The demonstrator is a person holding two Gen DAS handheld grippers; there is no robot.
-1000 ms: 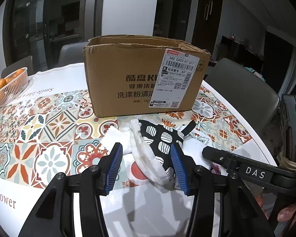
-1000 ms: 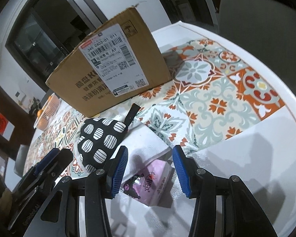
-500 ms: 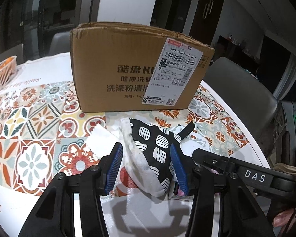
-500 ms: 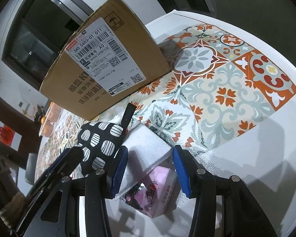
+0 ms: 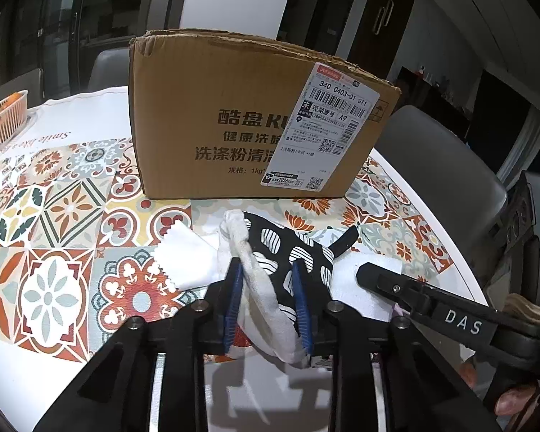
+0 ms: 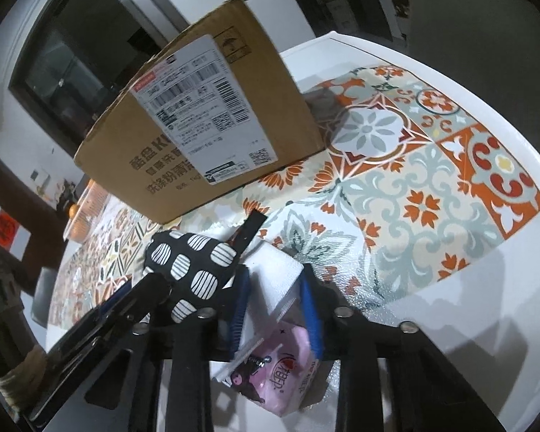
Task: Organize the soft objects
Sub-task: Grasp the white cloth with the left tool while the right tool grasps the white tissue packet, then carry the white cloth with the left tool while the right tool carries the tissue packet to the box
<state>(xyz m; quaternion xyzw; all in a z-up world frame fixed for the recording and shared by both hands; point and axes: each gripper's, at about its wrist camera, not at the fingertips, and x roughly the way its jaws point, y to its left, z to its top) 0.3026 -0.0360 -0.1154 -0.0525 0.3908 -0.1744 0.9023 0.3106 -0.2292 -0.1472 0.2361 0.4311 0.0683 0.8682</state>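
A black-and-white patterned oven mitt (image 5: pixel 288 248) with white lining lies on the tiled tablecloth in front of a cardboard box (image 5: pixel 248 115). My left gripper (image 5: pixel 268 288) is shut on the mitt. In the right wrist view the mitt (image 6: pixel 194 262) sits at left. My right gripper (image 6: pixel 275 295) is shut on a pink tissue pack (image 6: pixel 280 370) with white tissue (image 6: pixel 273 273) sticking out of its top. The right gripper's finger (image 5: pixel 414 295) shows at the right of the left wrist view.
A white cloth (image 5: pixel 183 259) lies left of the mitt. A basket of oranges (image 5: pixel 3 122) stands at the far left. Grey chairs (image 5: pixel 442 172) stand around the round table (image 6: pixel 486 306). The box (image 6: pixel 205 136) is open at the top.
Both grippers moved forward and closed: the left one onto the mitt, the right one onto the tissue pack. The box looms closer.
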